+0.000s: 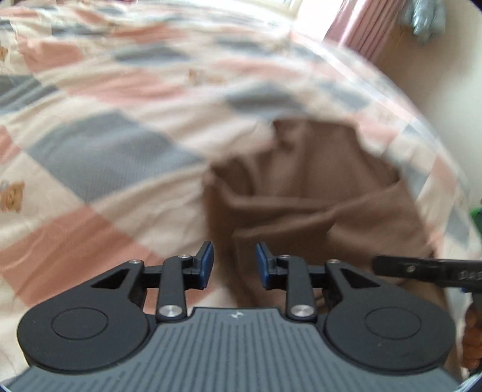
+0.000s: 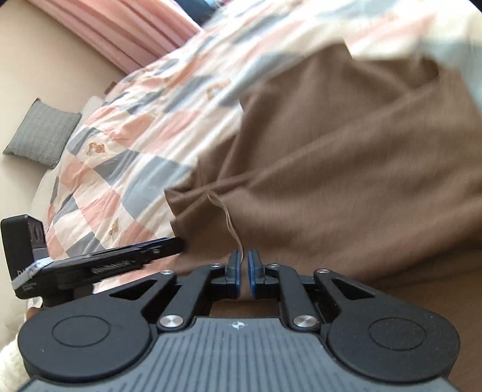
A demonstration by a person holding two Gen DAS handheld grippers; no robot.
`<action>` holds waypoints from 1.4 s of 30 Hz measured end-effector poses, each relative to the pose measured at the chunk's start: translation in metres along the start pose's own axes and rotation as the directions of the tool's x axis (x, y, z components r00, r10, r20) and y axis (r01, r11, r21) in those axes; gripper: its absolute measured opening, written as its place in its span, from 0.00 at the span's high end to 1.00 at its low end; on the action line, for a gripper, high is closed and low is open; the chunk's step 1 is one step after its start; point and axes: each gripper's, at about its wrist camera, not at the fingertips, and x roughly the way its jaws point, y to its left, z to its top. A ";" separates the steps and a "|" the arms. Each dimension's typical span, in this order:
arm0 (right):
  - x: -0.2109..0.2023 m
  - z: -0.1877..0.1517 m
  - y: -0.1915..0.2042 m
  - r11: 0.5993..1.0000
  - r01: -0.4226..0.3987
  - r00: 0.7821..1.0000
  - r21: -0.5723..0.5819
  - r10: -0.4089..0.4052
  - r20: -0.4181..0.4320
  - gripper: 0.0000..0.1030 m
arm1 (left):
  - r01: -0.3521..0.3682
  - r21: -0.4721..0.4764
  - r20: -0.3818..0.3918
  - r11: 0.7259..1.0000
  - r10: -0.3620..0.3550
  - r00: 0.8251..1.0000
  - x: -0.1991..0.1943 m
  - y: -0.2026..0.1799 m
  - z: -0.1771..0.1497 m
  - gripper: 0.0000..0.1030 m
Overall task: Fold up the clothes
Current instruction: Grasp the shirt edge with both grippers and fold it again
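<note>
The brown garment (image 1: 316, 193) lies crumpled on a checked quilt (image 1: 99, 150) of pink, grey and cream squares. In the left wrist view it fills the centre and lower right of the frame, its long axis running from the bottom centre up toward the upper right, with a deep fold crossing it sideways. The left gripper (image 1: 234, 265) has its blue pads spread apart over the garment's near edge, nothing pinched between them.

In the right wrist view the garment (image 2: 346, 169) spreads across the right half of the frame. A pale loose thread (image 2: 229, 220) trails down it toward the right gripper (image 2: 244, 271), whose pads stand nearly pressed together with only a thin slit between; whether the thread or cloth is caught there I cannot tell. Only this view shows a grey cushion (image 2: 42, 132) at the left and pink curtains (image 2: 120, 27) at the upper left.
</note>
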 end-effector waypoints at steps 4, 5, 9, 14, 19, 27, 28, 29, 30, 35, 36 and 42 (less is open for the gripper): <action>0.002 0.011 0.009 0.990 -0.050 0.998 -0.135 0.055 0.033 0.85 | 0.027 0.133 -0.059 0.991 -0.019 0.998 0.025 -0.024 -0.004 0.90; 0.011 0.013 0.010 0.986 -0.065 0.997 -0.155 0.068 0.019 0.85 | 0.021 0.140 -0.096 0.990 -0.008 0.995 0.039 -0.026 -0.007 0.90; 0.054 0.017 0.002 0.985 -0.024 0.991 -0.173 0.001 -0.133 0.84 | 0.010 0.104 -0.152 0.995 0.006 0.988 0.052 -0.024 0.000 0.90; 0.014 0.050 -0.035 0.984 -0.092 0.991 -0.151 0.075 -0.114 0.64 | 0.081 0.046 -0.070 0.996 -0.077 0.995 0.028 -0.015 0.057 0.77; -0.004 0.141 -0.083 0.974 0.007 1.000 -0.228 -0.010 -0.013 0.53 | 0.116 0.052 -0.106 0.992 -0.110 0.988 0.093 -0.016 0.125 0.63; 0.056 0.225 -0.128 0.992 -0.036 0.994 -0.123 0.024 -0.103 0.38 | 0.216 -0.300 -0.229 0.929 -0.289 0.929 0.201 0.021 0.142 0.49; 0.065 0.227 -0.135 0.995 -0.050 0.991 -0.091 0.038 -0.126 0.38 | 0.249 -0.302 -0.215 0.920 -0.320 0.923 0.202 0.021 0.144 0.72; 0.073 0.228 -0.142 0.996 -0.074 0.987 -0.047 0.067 -0.148 0.46 | 0.280 -0.294 -0.204 0.914 -0.346 0.916 0.202 0.021 0.145 0.95; 0.077 0.228 -0.148 0.995 -0.101 0.983 -0.016 0.097 -0.156 0.60 | 0.298 -0.257 -0.199 0.919 -0.352 0.915 0.200 0.017 0.146 0.95; 0.044 0.219 -0.143 0.976 -0.193 0.978 -0.102 0.183 -0.097 0.91 | 0.299 0.155 -0.093 0.942 -0.288 0.953 0.144 -0.021 0.137 0.95; 0.032 0.213 -0.135 0.967 -0.206 0.977 -0.151 0.197 -0.077 0.91 | 0.264 0.258 -0.054 0.929 -0.260 0.964 0.130 -0.032 0.130 0.94; -0.028 0.124 -0.059 0.684 0.043 0.990 -0.728 0.066 0.121 0.91 | 0.097 0.693 0.036 0.714 -0.169 0.985 0.077 -0.089 0.060 0.89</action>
